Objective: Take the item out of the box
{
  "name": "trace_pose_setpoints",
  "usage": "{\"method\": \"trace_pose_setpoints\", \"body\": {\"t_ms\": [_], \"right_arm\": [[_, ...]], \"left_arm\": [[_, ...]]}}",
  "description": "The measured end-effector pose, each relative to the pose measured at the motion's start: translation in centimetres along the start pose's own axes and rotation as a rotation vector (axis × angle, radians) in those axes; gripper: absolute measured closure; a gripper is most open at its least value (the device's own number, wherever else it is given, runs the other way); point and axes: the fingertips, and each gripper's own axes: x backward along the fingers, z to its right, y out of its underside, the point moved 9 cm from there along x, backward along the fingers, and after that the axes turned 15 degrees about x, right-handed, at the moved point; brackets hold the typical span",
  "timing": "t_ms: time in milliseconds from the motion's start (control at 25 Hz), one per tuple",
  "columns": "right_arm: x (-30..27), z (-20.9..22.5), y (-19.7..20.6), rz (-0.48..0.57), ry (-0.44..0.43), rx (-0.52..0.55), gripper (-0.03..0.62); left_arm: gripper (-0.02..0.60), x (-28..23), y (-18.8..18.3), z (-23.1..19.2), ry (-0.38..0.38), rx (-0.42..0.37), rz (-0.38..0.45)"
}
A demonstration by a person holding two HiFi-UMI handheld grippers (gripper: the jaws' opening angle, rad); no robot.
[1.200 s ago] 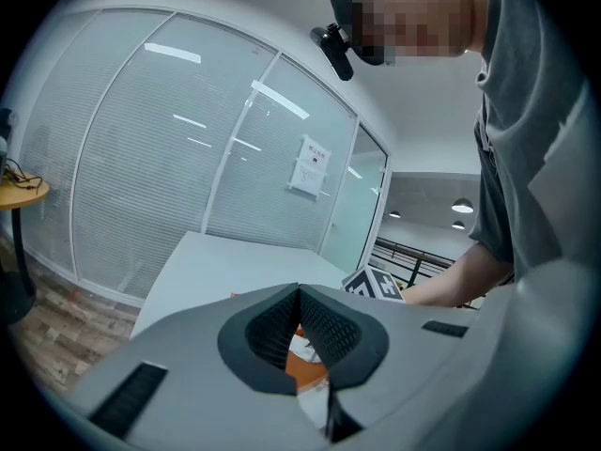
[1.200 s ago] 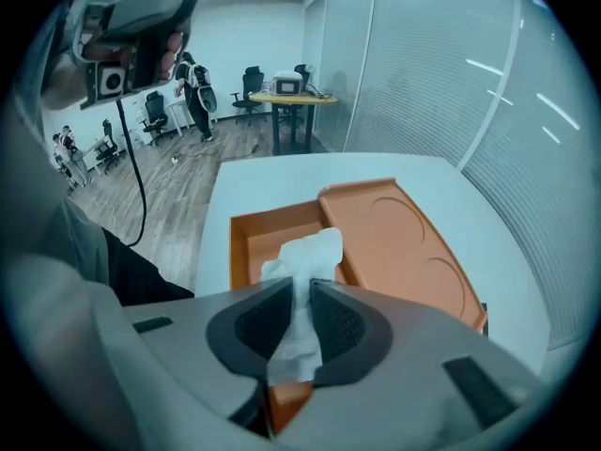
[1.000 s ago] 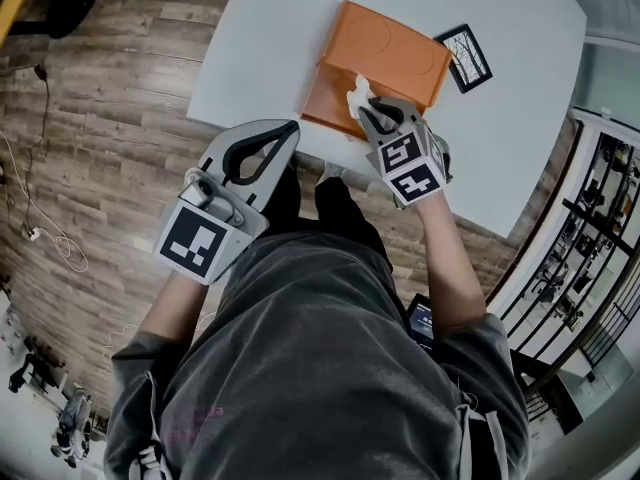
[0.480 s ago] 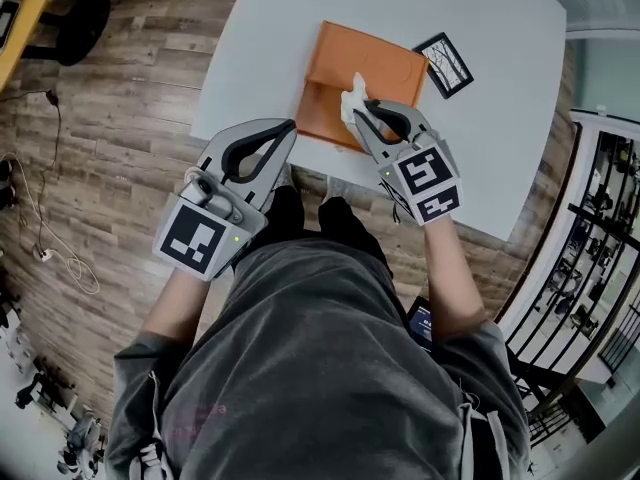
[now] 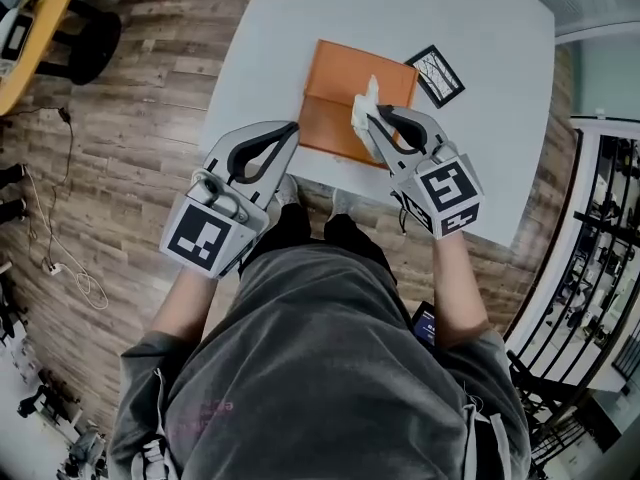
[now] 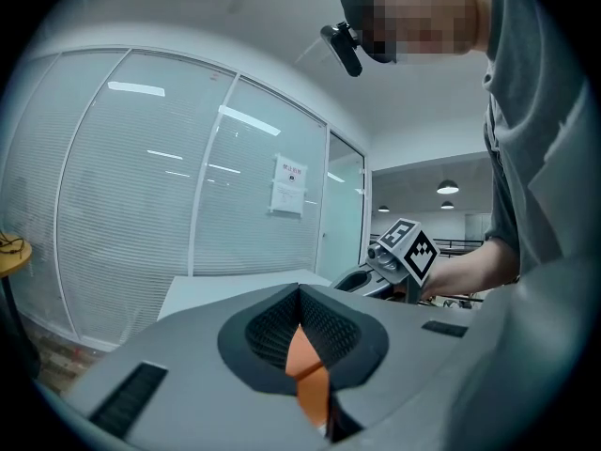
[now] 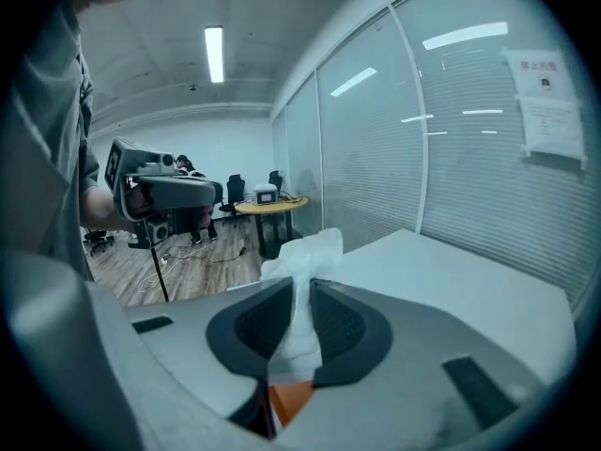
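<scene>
My right gripper (image 5: 374,120) pinches the tissue (image 5: 364,104) between nearly closed jaws, over the box (image 5: 335,83), while my left gripper (image 5: 292,128) hangs closed and empty beside it.

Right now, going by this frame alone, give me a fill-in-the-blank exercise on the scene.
1. The right gripper is shut on a ____ item.
2. The box on the table is ____ in colour.
3. The left gripper has its jaws together and holds ____.
Missing words: white; orange; nothing.
</scene>
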Motion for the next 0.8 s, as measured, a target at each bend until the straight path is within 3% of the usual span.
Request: {"method": "trace_pose_setpoints", "body": {"t_ms": [280, 800], "right_arm": [[2.7, 0.7, -1.4, 0.1, 0.018, -0.055, 0.534], [5.2, 0.2, -5.3, 0.203, 0.074, -0.019, 0.534]], "left_arm": [[0.572, -0.1, -1.3, 1.3, 0.001, -0.035, 0.028], [0.572, 0.7, -2.8, 0.9, 0.006, -0.068, 0.066]]}}
